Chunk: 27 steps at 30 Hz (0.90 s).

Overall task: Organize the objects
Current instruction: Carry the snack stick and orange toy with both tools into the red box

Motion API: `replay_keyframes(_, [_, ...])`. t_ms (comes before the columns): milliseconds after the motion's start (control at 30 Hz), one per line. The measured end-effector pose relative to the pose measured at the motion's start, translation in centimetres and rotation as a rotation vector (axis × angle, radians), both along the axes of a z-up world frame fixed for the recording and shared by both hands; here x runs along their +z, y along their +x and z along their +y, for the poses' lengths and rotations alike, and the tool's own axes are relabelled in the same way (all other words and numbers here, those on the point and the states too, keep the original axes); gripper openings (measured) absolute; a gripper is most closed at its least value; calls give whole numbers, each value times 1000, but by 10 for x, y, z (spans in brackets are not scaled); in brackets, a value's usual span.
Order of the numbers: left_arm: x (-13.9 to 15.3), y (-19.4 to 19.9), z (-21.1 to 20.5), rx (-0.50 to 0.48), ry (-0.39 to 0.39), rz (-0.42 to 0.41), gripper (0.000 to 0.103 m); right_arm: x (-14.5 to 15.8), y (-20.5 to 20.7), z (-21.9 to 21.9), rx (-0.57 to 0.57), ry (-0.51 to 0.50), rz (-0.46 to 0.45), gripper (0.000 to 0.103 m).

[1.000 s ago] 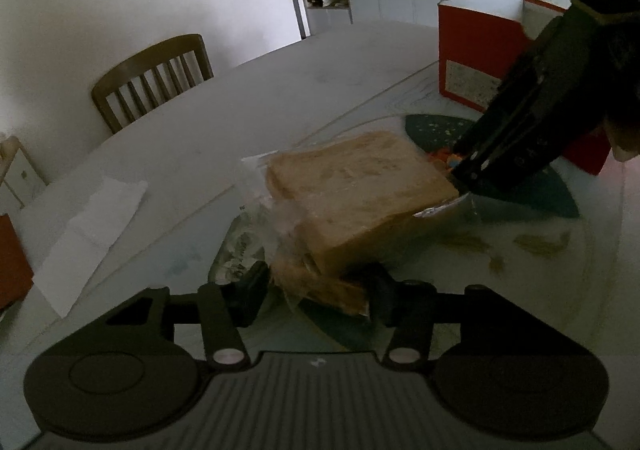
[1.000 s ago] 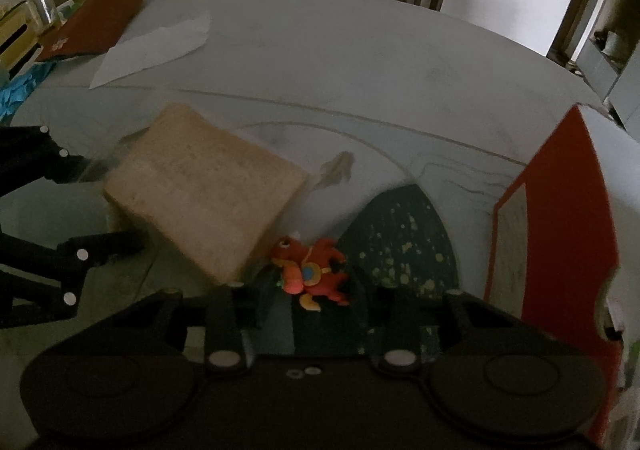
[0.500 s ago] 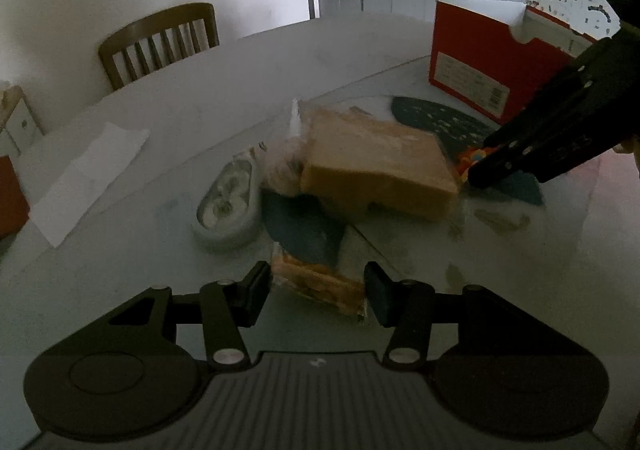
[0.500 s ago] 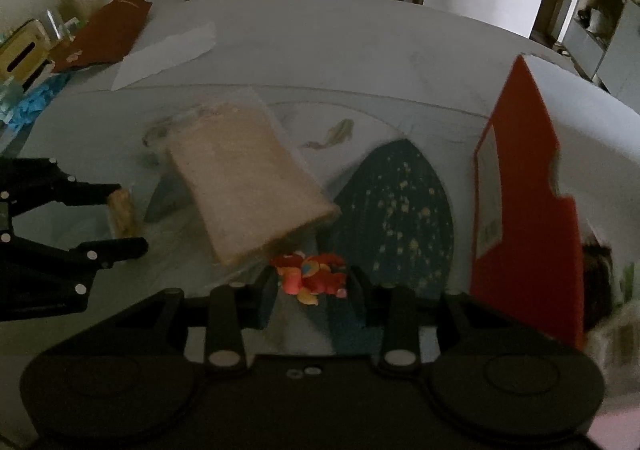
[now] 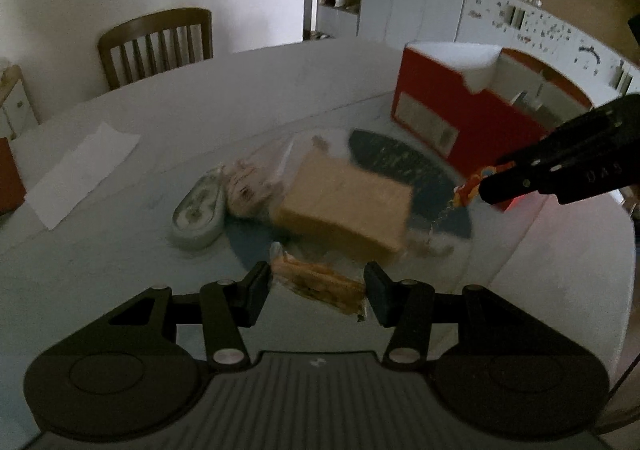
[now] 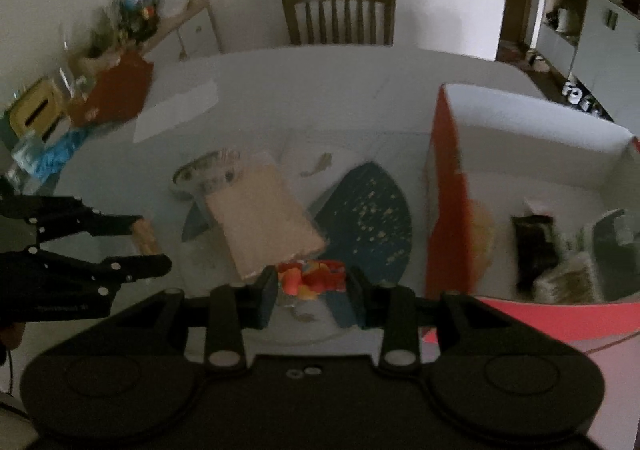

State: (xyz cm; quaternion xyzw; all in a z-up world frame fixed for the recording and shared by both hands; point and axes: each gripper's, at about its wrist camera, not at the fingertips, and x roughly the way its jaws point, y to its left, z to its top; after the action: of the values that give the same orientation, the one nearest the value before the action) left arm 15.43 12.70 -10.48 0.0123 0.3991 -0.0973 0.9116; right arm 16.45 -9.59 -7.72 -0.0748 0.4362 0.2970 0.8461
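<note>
My left gripper (image 5: 318, 288) is shut on a small brown snack pack (image 5: 320, 284), held above the table. It shows in the right wrist view as left gripper (image 6: 150, 244) with the pack (image 6: 146, 236) between its fingers. My right gripper (image 6: 312, 282) is shut on a red and orange toy figure (image 6: 314, 276), lifted off the table. From the left wrist view the toy (image 5: 472, 183) sticks out of the right gripper's tips. A bagged loaf of sliced bread (image 5: 346, 205) lies on the glass turntable (image 5: 120, 242). An open red box (image 6: 448, 185) stands at the right.
A white oval dish (image 5: 198, 213) and crumpled plastic (image 5: 250, 183) lie beside the bread. A sheet of paper (image 5: 80, 173) rests at the left. A wooden chair (image 5: 158, 43) stands behind the table. Several items (image 6: 560, 246) lie inside the box.
Both grippers have risen and pulled back from the bread, each carrying its item. The bread now lies lower and farther away. The box's inside has come into the right wrist view.
</note>
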Motion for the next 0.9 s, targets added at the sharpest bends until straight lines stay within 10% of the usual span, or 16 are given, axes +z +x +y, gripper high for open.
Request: replay_keyframes(900, [84, 64, -132, -172, -14, -147, 51, 62, 42, -118, -87, 85, -205, 36])
